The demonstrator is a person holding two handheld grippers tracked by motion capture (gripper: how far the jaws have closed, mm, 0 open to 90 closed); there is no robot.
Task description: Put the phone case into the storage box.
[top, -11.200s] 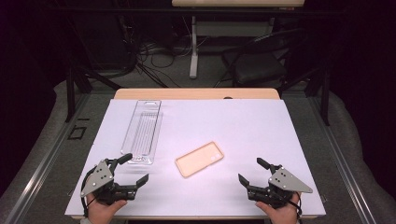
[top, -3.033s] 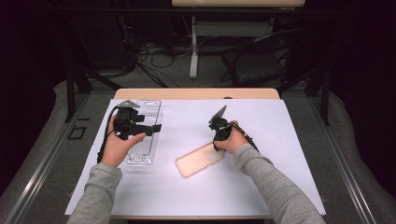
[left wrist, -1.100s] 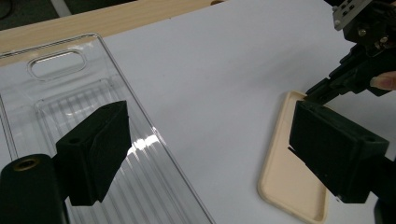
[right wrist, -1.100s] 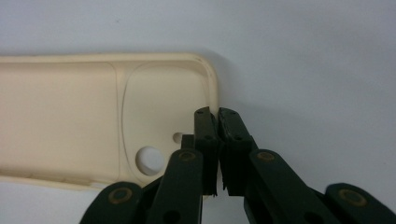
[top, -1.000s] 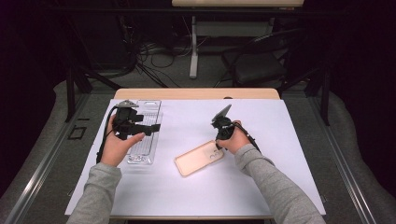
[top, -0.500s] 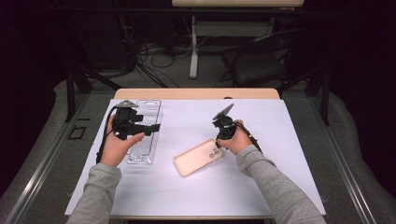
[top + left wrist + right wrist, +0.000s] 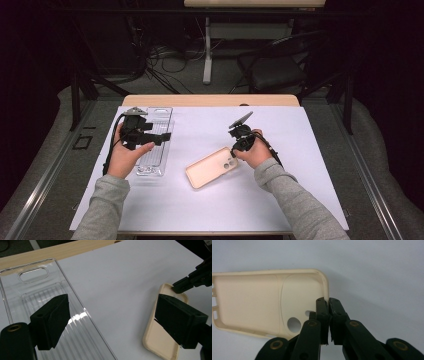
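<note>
My right gripper (image 7: 235, 150) has its jaws pinched shut on the rim of the cream-coloured plastic phone case (image 7: 210, 167), at the end with the camera cut-outs. In the right gripper view (image 7: 328, 305) the two black jaws meet on that thin edge, one pad inside the shell and one outside, just beside the round hole. The case lies open side up near the middle of the white table sheet (image 7: 310, 165), its far end angled toward my body; I cannot tell whether the gripped end is off the sheet.

My left gripper (image 7: 159, 137) hangs over the clear ribbed plastic tray (image 7: 162, 117) on the left side of the sheet, jaws spread wide with nothing between them. In the left gripper view (image 7: 110, 322) one jaw stands above the tray (image 7: 32, 287), the other is in front of the case (image 7: 160, 340), and my right gripper's tip (image 7: 178, 286) shows at the case's far corner. Tray and case are well apart.
</note>
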